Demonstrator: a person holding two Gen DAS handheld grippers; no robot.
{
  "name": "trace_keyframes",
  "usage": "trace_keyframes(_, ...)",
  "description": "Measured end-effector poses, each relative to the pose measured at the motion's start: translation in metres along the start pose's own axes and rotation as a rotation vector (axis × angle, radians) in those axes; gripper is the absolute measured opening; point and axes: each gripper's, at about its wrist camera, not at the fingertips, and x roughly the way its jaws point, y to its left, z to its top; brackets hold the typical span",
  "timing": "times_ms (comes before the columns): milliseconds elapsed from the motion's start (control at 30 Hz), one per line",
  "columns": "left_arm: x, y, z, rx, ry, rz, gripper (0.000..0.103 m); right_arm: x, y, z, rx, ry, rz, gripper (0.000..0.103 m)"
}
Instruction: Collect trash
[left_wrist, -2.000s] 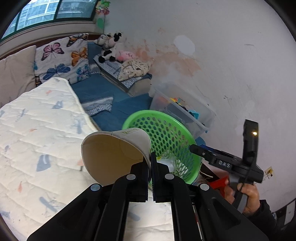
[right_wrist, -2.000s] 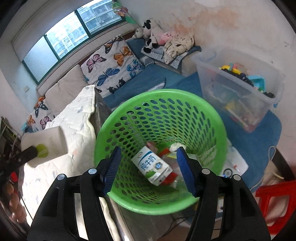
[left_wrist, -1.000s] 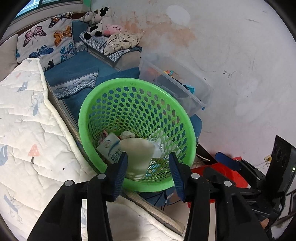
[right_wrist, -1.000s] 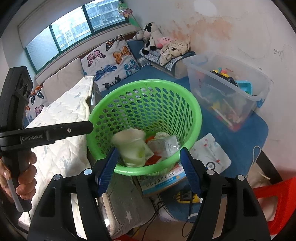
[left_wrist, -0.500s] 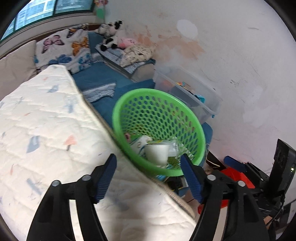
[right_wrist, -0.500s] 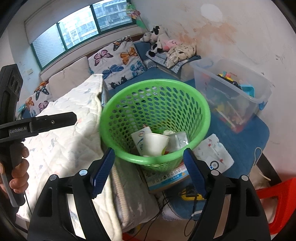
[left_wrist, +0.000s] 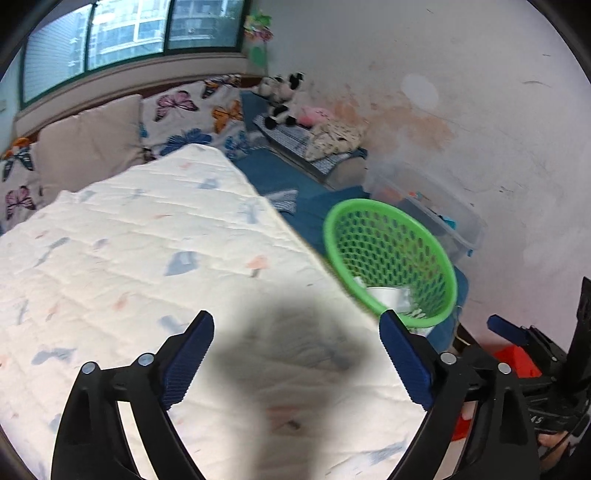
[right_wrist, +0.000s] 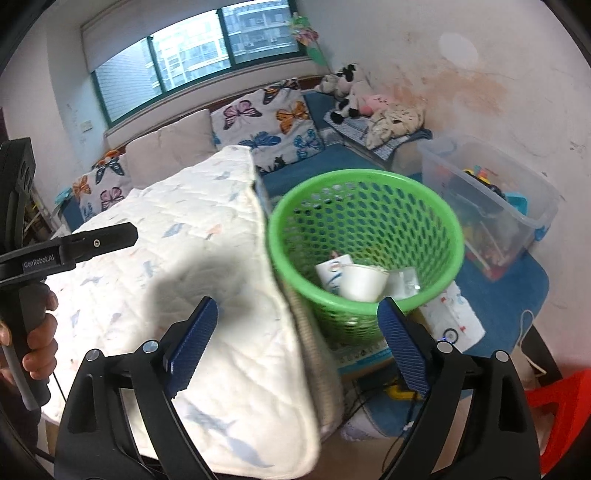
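Note:
A green mesh basket (right_wrist: 436, 206) (left_wrist: 439, 254) stands on the floor beside the bed's corner. Inside it lie a white paper cup (right_wrist: 362, 282) (left_wrist: 380, 295), a milk carton (right_wrist: 330, 275) and a clear wrapper (right_wrist: 404, 282). My left gripper (left_wrist: 295, 350) hovers over the white quilted mattress (left_wrist: 147, 258), its jaws opening with nothing between them. Over the mattress corner my right gripper (right_wrist: 297, 332) is also opening its jaws and is empty, with the basket just beyond its right finger (right_wrist: 402, 350). The right wrist view shows the left tool (right_wrist: 74, 243) in a hand at the left.
A clear plastic bin (right_wrist: 491, 192) of toys sits right of the basket on a blue mat (right_wrist: 498, 295). Papers and a box (right_wrist: 454, 317) lie at the basket's foot. A red stool (right_wrist: 557, 402) is at the lower right. Butterfly pillows (right_wrist: 273, 122) and plush toys (right_wrist: 347, 92) line the wall.
The left gripper dropped the paper cup into the basket, then drew back over the mattress with its jaws widening. The right gripper also pulled back from the basket and opened wider.

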Motion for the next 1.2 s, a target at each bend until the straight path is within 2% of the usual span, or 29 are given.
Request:
trace_keyframes(333,-0.039,0.041,-0.028,-0.024,-0.042,0.144,0.094,-0.001,0.042,-0.006,-0.029,-0.004,0.033,0.091)
trace_keyframes(467,-0.051,0.047,-0.04,-0.019,-0.05,0.178,0.094,-0.002,0.05,-0.008,-0.024,-0.007,0.043,0.092)
trace_keyframes(800,-0.067,0.053,-0.057,-0.028,-0.058,0.222,0.095,-0.009,0.07,-0.019,-0.062,-0.007,0.049,0.094)
trace_keyframes(1200,-0.072,0.059,-0.073,-0.073,-0.04,0.228,0.096,-0.01,0.079,-0.023,-0.072,-0.006,0.058,0.094)
